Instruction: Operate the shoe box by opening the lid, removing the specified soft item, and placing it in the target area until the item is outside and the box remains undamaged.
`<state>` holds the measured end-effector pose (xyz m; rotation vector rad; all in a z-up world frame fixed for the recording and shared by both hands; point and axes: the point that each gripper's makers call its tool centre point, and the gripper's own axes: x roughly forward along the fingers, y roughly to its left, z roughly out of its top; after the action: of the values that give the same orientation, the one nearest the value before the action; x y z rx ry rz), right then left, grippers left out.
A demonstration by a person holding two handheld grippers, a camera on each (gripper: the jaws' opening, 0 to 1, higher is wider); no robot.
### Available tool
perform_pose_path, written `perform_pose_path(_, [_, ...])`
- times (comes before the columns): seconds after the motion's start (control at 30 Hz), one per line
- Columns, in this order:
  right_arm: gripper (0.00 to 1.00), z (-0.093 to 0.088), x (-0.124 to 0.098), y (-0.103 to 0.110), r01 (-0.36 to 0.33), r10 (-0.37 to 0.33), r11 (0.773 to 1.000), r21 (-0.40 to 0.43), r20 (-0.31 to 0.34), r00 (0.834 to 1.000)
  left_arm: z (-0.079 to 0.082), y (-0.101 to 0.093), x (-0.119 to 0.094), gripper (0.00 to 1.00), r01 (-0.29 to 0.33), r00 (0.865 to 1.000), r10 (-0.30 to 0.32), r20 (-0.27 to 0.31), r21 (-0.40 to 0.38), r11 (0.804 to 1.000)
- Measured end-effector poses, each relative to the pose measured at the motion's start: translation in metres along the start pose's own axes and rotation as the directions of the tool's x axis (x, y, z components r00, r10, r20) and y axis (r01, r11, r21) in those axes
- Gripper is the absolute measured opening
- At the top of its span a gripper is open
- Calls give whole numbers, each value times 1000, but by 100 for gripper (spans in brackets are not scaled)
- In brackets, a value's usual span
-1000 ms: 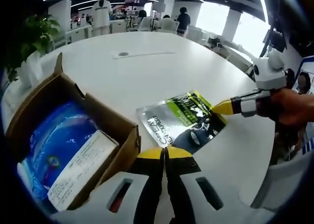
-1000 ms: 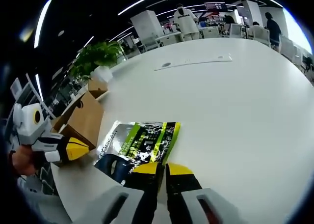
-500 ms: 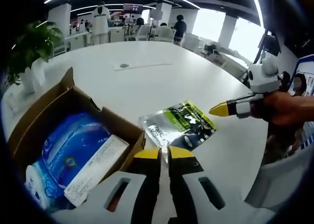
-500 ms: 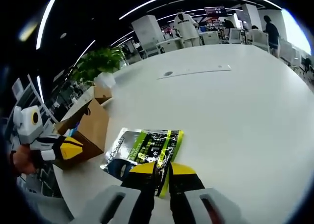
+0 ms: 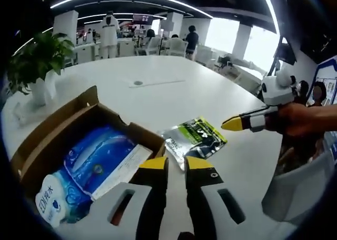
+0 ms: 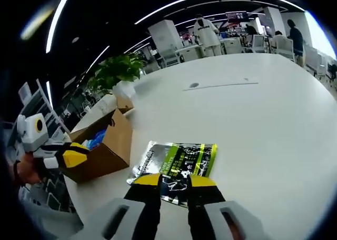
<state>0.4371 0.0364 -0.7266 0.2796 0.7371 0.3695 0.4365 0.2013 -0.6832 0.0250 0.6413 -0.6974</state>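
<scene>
**Foil pouch out on the table, box open beside it**

A wide white table (image 5: 158, 92) is seen, with the open cardboard shoe box (image 5: 63, 129) set on it and a blue-and-white soft pack (image 5: 89, 161) lodged inside. Just beside the box, flat on the table, the green-and-silver foil pouch (image 6: 179, 163) is laid. The right gripper (image 6: 174, 180) is held over the pouch's near edge, jaws parted, nothing clamped. The left gripper (image 5: 176, 163) is poised by the box corner, jaws slightly apart and empty.
</scene>
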Motion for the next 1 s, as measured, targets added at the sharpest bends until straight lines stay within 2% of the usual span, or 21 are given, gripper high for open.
perform_pose_path(0.43, [21,6,1,30,-56,56,998,-41,12,998,-1,31,-34,17,-35,998,36,44,-33,999])
perform_pose_path(0.53, [22,7,3,43,-79,80,995,-60,6,997,-4,38,-43,19,-52,998,53,41,-30,998])
perform_pose_path(0.8, [28,9,2,57,-113,113,986,-125,-6,994,-8,59,-65,24,-80,995,82,54,-52,995])
perform_pose_path(1.0, [29,11,3,66,-126,127,983,-135,-4,992,-8,70,-79,26,-99,992,103,67,-61,993])
